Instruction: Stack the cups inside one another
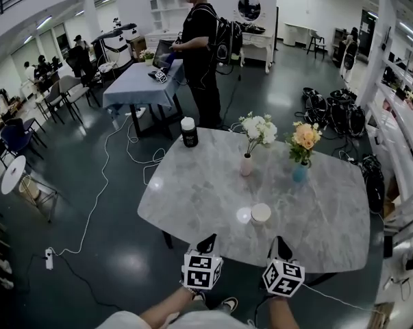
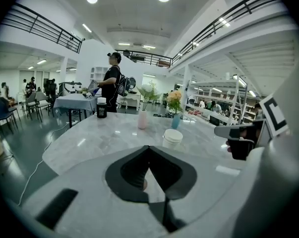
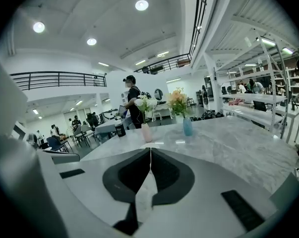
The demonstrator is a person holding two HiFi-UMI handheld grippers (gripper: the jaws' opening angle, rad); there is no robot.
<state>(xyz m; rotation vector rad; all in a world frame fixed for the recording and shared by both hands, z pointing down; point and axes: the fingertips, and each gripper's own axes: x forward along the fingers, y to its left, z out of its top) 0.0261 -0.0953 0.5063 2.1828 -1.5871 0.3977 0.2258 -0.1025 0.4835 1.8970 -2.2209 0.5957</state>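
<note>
A white cup [image 1: 261,214], possibly a stack of cups, stands on the grey marble table [image 1: 199,190] near its front edge. In the left gripper view the cup [image 2: 172,138] sits just ahead and a little right of the jaws. My left gripper [image 1: 207,241] hangs over the table's front edge, left of the cup, with its jaws meeting at the tips and nothing between them [image 2: 149,148]. My right gripper [image 1: 280,244] is at the edge to the right of the cup, also shut and empty [image 3: 150,149]. The right gripper view does not show the cup.
Behind the cup stand a pink vase of white flowers [image 1: 246,164] and a blue vase of orange flowers [image 1: 299,172]. A black canister with a white lid [image 1: 189,132] stands at the far left corner. A person [image 1: 201,53] stands beyond the table.
</note>
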